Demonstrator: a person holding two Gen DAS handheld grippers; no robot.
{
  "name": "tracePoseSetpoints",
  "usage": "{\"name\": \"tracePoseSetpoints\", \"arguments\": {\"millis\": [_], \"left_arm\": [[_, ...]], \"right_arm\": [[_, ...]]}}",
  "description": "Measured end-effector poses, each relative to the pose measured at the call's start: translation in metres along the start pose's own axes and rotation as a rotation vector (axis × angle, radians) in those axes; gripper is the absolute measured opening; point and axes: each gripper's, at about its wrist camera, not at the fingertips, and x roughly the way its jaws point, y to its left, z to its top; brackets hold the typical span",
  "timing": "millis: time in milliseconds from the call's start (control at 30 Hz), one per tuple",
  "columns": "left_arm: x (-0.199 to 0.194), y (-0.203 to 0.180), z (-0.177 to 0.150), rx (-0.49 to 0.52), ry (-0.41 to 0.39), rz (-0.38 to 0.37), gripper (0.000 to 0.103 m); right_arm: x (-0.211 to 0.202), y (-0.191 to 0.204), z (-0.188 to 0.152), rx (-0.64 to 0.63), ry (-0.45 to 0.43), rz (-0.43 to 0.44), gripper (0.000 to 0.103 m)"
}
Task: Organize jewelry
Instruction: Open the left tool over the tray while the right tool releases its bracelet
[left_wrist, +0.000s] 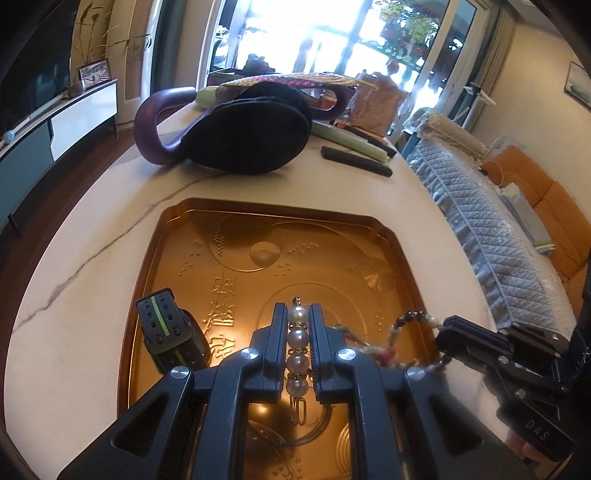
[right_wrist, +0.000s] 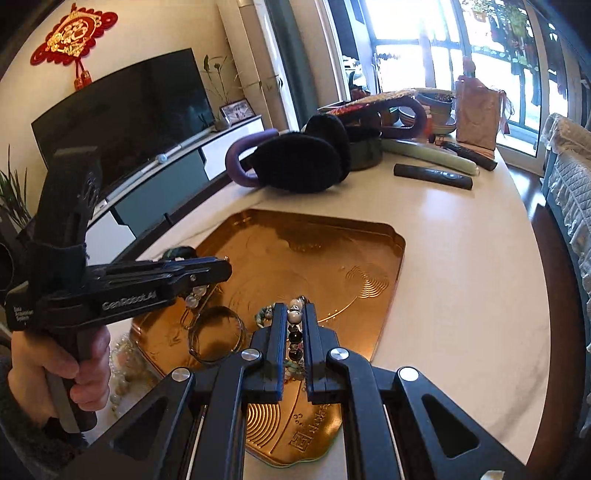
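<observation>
My left gripper (left_wrist: 297, 314) is shut on a pearl hair clip (left_wrist: 297, 338) and holds it over the gold tray (left_wrist: 295, 229). My right gripper (right_wrist: 294, 312) is shut on a multicoloured bead bracelet (right_wrist: 294, 332) above the same tray (right_wrist: 332, 243). In the left wrist view the right gripper (left_wrist: 448, 328) holds the bracelet (left_wrist: 406, 323) at the tray's right edge. In the right wrist view the left gripper (right_wrist: 218, 271) shows with pearls (right_wrist: 194, 297) under its tip. A black watch with a green stripe (left_wrist: 168, 332) lies in the tray's left part. A thin bangle (right_wrist: 216, 332) lies in the tray.
Black earmuffs with a purple band (left_wrist: 243, 133) lie on the white marble table (left_wrist: 92, 277) beyond the tray. A black remote (right_wrist: 432, 176) and a pale green stick (right_wrist: 432, 155) lie further back. A pearl strand (right_wrist: 122, 373) lies on the table left of the tray.
</observation>
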Motion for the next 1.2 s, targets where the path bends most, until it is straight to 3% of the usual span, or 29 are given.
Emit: {"name": "tracePoseSetpoints", "arguments": {"millis": [167, 233, 267, 300, 333, 367, 400, 533, 700, 767, 867, 1200], "left_arm": [[0.006, -0.001, -0.004, 0.010, 0.014, 0.022, 0.012], [0.005, -0.001, -0.004, -0.006, 0.025, 0.017, 0.017], [0.004, -0.002, -0.003, -0.016, 0.042, 0.031, 0.031], [0.000, -0.004, -0.003, -0.016, 0.043, 0.045, 0.053], [-0.011, -0.008, -0.003, 0.002, 0.013, 0.044, 0.064], [-0.019, -0.011, -0.003, 0.023, -0.014, 0.048, 0.078], [-0.033, -0.015, -0.004, 0.060, -0.058, 0.071, 0.085], [-0.069, -0.014, -0.011, 0.138, -0.159, 0.154, 0.091], [-0.070, 0.025, -0.017, 0.017, -0.100, 0.171, 0.091], [-0.071, 0.039, -0.020, -0.032, -0.085, 0.169, 0.091], [-0.073, 0.054, -0.027, -0.080, -0.057, 0.168, 0.090], [-0.081, 0.042, -0.052, 0.049, -0.019, 0.187, 0.090]], "right_arm": [[0.004, -0.001, -0.005, -0.001, 0.003, -0.026, 0.007], [0.006, -0.004, -0.006, 0.004, 0.008, -0.052, 0.008], [0.006, -0.008, -0.005, 0.016, 0.003, -0.078, 0.012], [0.004, -0.012, -0.006, 0.036, -0.007, -0.113, 0.027], [0.001, -0.017, -0.007, 0.052, -0.016, -0.126, 0.040], [-0.003, -0.023, -0.007, 0.072, -0.031, -0.128, 0.063], [-0.007, -0.029, -0.009, 0.093, -0.039, -0.130, 0.067], [-0.002, -0.043, -0.013, 0.129, 0.000, -0.128, 0.066], [0.023, -0.047, -0.026, 0.146, 0.100, -0.090, 0.021], [0.027, -0.049, -0.032, 0.160, 0.105, -0.100, 0.011], [0.021, -0.059, -0.036, 0.229, 0.097, -0.080, 0.009], [-0.002, -0.073, -0.051, 0.272, 0.099, -0.159, 0.008]]}}
